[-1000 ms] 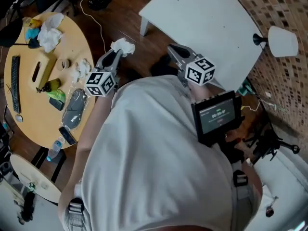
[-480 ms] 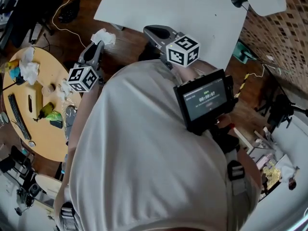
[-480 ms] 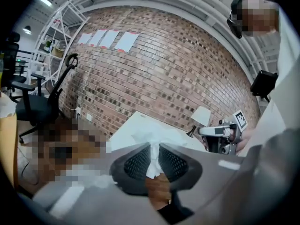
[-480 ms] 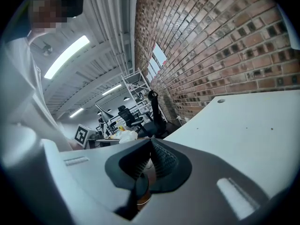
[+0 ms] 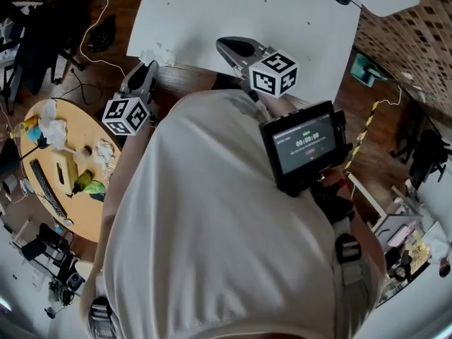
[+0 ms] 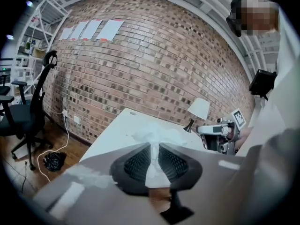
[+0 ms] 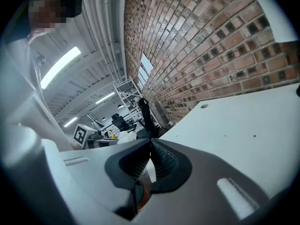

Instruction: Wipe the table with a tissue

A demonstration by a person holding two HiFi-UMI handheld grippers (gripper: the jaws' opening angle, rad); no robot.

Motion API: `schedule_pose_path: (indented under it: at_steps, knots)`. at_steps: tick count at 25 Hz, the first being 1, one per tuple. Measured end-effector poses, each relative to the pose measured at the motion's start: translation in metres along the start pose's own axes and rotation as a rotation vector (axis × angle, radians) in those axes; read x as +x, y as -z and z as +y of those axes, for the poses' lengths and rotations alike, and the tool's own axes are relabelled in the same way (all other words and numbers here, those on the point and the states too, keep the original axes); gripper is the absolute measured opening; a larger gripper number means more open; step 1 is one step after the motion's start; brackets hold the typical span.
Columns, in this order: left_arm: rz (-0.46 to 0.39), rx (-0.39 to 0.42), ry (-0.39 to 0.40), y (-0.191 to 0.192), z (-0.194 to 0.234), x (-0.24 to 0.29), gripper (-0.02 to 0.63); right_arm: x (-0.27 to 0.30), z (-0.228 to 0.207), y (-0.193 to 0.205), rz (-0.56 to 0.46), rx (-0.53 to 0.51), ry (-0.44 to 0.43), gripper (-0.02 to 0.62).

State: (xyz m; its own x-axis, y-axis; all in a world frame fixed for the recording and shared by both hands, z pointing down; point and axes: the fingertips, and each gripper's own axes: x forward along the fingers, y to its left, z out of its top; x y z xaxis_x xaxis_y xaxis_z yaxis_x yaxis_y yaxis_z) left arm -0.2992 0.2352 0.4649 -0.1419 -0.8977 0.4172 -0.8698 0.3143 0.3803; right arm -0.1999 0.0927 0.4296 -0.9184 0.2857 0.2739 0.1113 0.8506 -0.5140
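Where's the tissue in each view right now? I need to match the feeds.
Head view: tissue, upper left, at the left gripper tip by the white table edge.
Left gripper view: tissue, centre, pinched between the jaws.
Right gripper view: cannot tell it apart.
Shared landmark: the white table.

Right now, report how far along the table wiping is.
Done: the tissue is picked up, clamped in the left tool.
In hand: it is held at the near edge of the white table; whether it touches the top cannot be told.
Left: the wiping itself, since the whole tabletop lies ahead of the tissue. The right tool is shut and empty beside it.
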Motion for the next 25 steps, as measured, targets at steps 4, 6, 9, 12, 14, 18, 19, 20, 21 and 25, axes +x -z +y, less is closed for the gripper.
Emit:
schedule_pose_path:
  at_steps: [4, 6, 9, 12, 14, 18, 19, 20, 21, 25]
  knots:
    - [0.021, 0.012, -0.014, 0.000, 0.007, 0.002, 0.052, 0.003, -0.002, -0.001, -0.031, 0.020, 0.006, 0.008]
    - [0.044, 0.025, -0.014, -0.001, 0.003, 0.018, 0.054, -0.001, -0.018, -0.004, -0.040, 0.040, 0.008, 0.008]
    - [0.084, 0.024, -0.013, -0.004, -0.001, 0.056, 0.054, -0.012, -0.052, -0.011, -0.062, 0.068, 0.019, 0.008]
    - [0.099, -0.008, -0.026, -0.003, 0.010, 0.066, 0.054, -0.014, -0.061, -0.010, -0.084, 0.089, 0.031, 0.008]
    - [0.107, -0.018, -0.040, -0.003, 0.017, 0.068, 0.055, -0.014, -0.061, -0.008, -0.090, 0.098, 0.037, 0.008]
    - [0.119, -0.020, -0.070, -0.008, 0.028, 0.074, 0.055, -0.016, -0.066, -0.009, -0.105, 0.113, 0.047, 0.008]
    - [0.123, -0.019, -0.077, -0.008, 0.031, 0.075, 0.055, -0.017, -0.067, -0.009, -0.109, 0.118, 0.050, 0.008]
    - [0.126, -0.020, -0.085, -0.008, 0.035, 0.076, 0.055, -0.017, -0.068, -0.007, -0.112, 0.125, 0.055, 0.008]
    - [0.130, -0.025, -0.094, -0.008, 0.040, 0.077, 0.055, -0.018, -0.069, -0.006, -0.113, 0.132, 0.060, 0.008]
    - [0.146, -0.066, -0.114, -0.008, 0.063, 0.089, 0.055, -0.022, -0.075, -0.002, -0.113, 0.156, 0.085, 0.008]
